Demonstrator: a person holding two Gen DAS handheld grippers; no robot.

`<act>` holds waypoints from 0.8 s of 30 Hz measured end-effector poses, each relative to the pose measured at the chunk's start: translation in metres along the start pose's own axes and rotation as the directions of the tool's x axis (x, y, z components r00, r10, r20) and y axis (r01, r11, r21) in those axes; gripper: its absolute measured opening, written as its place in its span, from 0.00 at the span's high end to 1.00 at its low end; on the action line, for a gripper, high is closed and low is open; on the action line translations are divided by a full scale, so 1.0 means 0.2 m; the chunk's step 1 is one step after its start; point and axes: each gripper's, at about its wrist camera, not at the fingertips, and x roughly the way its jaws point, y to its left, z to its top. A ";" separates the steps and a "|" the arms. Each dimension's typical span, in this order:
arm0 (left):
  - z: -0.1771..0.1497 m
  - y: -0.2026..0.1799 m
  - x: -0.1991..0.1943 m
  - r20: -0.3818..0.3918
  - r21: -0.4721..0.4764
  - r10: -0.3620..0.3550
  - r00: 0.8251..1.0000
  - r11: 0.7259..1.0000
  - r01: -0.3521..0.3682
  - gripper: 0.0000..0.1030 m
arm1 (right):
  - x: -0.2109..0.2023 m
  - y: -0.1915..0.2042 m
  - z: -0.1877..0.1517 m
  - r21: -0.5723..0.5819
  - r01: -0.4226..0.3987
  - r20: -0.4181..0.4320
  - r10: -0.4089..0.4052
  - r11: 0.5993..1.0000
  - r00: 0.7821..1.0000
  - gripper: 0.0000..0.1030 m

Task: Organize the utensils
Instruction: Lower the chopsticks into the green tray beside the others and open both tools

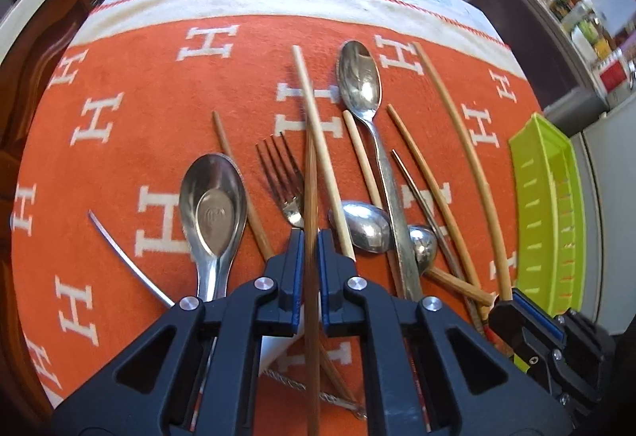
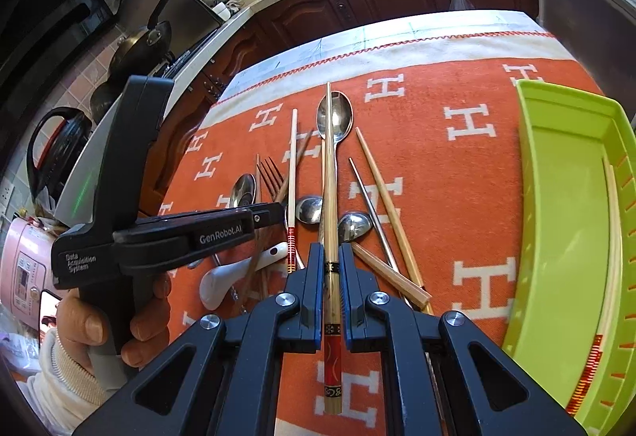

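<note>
An orange cloth (image 2: 457, 173) patterned with white H letters covered the table. Behind it ran dark wooden cabinets (image 2: 381, 2) under a pale countertop. A frying pan (image 2: 139, 46), a black kettle (image 2: 55, 154) and a pink cooker (image 2: 24, 269) stood left.

Steel spoons (image 1: 359, 78), a fork (image 1: 284, 181) and plain wooden chopsticks (image 1: 461, 142) lie scattered and crossing on the orange cloth; a brown chopstick (image 1: 311, 197) and a red-ended one (image 2: 331, 197) are pinched lengthwise; the green tray (image 2: 564, 221) seemingly holds one chopstick.
</note>
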 end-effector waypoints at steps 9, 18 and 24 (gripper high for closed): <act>-0.08 -0.09 -0.33 0.080 -0.033 -0.057 0.995 0.998 0.060 0.96 | -0.21 -0.09 -0.04 0.037 -0.012 0.072 0.009 0.999 0.997 0.93; -0.14 -0.56 -0.51 0.116 0.112 -0.185 0.976 0.979 0.172 0.96 | -0.49 -0.28 -0.14 0.109 0.044 0.133 -0.058 0.993 0.989 0.93; -0.18 -0.86 -0.42 0.067 0.185 -0.201 0.977 0.965 0.186 0.96 | -0.64 -0.51 -0.22 0.222 0.114 0.146 -0.148 0.968 0.978 0.93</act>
